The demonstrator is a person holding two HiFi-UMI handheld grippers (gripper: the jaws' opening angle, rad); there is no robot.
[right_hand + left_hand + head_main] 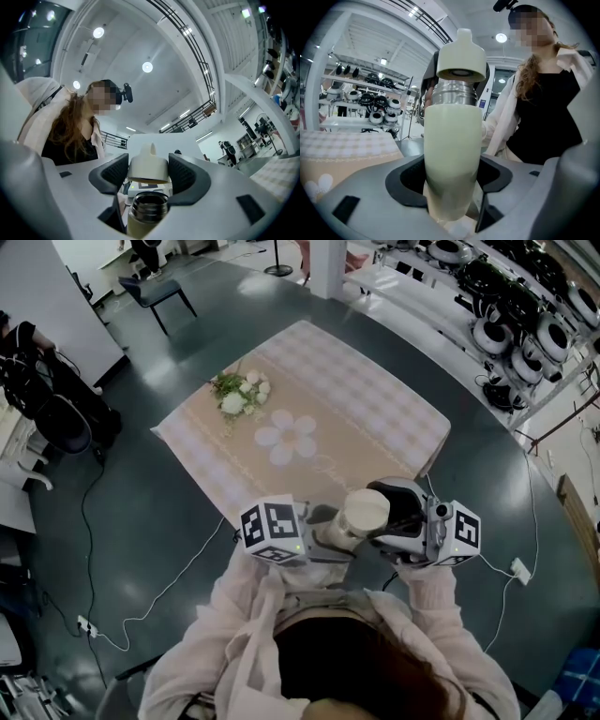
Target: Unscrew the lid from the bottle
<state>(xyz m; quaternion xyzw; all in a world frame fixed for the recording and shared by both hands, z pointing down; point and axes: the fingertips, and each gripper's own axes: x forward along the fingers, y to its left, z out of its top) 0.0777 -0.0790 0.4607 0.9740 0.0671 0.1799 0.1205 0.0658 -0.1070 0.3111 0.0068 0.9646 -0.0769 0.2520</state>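
Note:
A pale cream bottle (452, 154) with a steel threaded neck (453, 96) stands upright between the jaws of my left gripper (452, 187), which is shut on its lower body. The cream lid (148, 168) with a spout is clamped in my right gripper (148, 174), both pads against its sides. It sits just above the bottle's open mouth (149, 204), apart from the neck. In the head view both grippers meet close to the person's chest, left gripper (326, 536) and right gripper (392, 521), with the lid (365, 510) between them.
Ahead stands a table (375, 399) under a checked cloth, with a small bunch of flowers (240, 394) and a printed flower on it. Shelves of helmets line the right wall (525, 315). Cables trail on the floor at left (141, 606).

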